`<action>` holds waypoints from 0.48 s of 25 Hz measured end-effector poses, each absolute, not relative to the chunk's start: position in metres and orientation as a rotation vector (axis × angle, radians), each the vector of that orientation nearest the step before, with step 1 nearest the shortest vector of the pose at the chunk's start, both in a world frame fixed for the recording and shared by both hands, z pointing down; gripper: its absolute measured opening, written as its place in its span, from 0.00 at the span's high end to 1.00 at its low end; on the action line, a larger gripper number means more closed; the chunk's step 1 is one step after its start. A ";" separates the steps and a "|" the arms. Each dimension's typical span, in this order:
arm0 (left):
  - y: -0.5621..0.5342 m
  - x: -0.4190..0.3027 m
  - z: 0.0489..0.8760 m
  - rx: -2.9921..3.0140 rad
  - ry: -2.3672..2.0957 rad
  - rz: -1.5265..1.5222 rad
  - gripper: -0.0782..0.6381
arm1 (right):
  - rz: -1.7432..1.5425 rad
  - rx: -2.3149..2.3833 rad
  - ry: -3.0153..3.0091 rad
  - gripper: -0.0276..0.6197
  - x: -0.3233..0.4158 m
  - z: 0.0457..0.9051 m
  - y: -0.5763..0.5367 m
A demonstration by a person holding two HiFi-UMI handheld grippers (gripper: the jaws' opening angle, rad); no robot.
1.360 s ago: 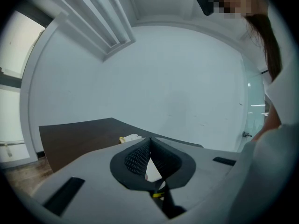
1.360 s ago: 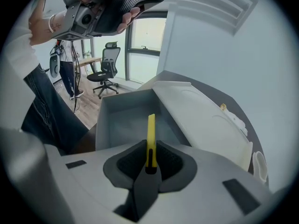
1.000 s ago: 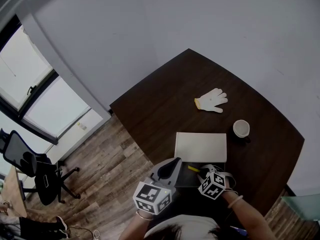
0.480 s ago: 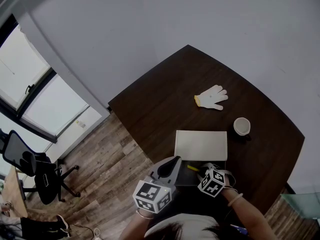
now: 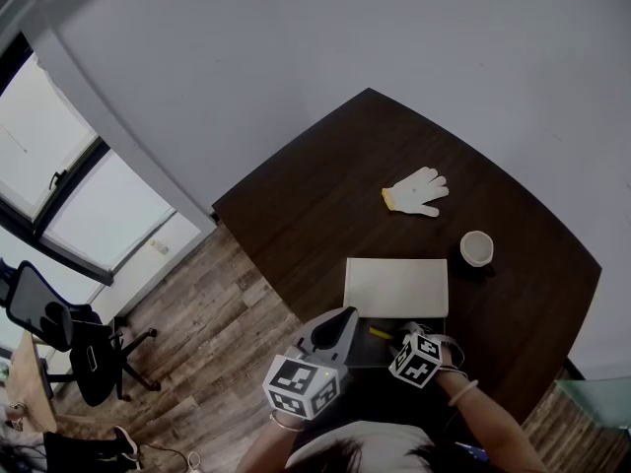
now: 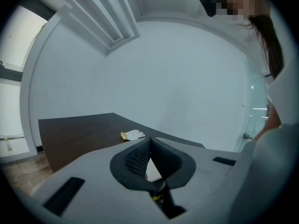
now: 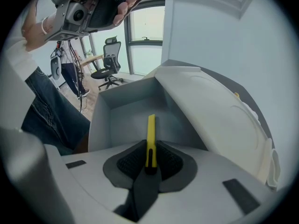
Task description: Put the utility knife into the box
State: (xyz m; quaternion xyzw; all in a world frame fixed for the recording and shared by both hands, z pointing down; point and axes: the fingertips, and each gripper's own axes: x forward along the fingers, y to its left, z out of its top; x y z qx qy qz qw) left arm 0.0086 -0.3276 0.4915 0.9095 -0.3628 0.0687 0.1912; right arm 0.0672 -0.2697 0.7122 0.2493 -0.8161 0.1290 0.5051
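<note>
The right tongs (image 7: 150,158) are pinching the knife (image 7: 151,132) by its dark rear end. The yellow body sticks straight out ahead of the pads, a hold that lets the free end lead the way into the box (image 7: 122,107). The knife is over the open tray, pointing toward the far inner wall. Whether its tip already touches the tray floor, I cannot tell. The lid (image 7: 212,113) is swung back on the side away from the person, which leaves the mouth free for an approach from the near edge of the tabletop (image 5: 315,215). The left tongs (image 6: 149,147) are pressed together with nothing between them. They are held up just beside the box, out of the knife's path, and seem to have no job here since the lid needs no holding. A glove (image 5: 415,192) and a cup (image 5: 476,248) lie farther across, well apart from the box and no part of this step. The placing looks nearly done. What remains, by my reading, is to lower the knife until it lies along the tray and then spread the pads. Letting go too high could leave it leaning on a wall or make it bounce.
</note>
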 end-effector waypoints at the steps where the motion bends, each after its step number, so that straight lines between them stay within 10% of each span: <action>1: -0.328 0.009 0.491 2.554 -1.018 0.193 0.87 | 0.311 0.602 -1.969 0.85 0.067 0.712 -0.270; 12: -0.325 0.009 0.489 2.562 -1.017 0.191 0.87 | 0.325 0.635 -1.979 0.82 0.068 0.709 -0.271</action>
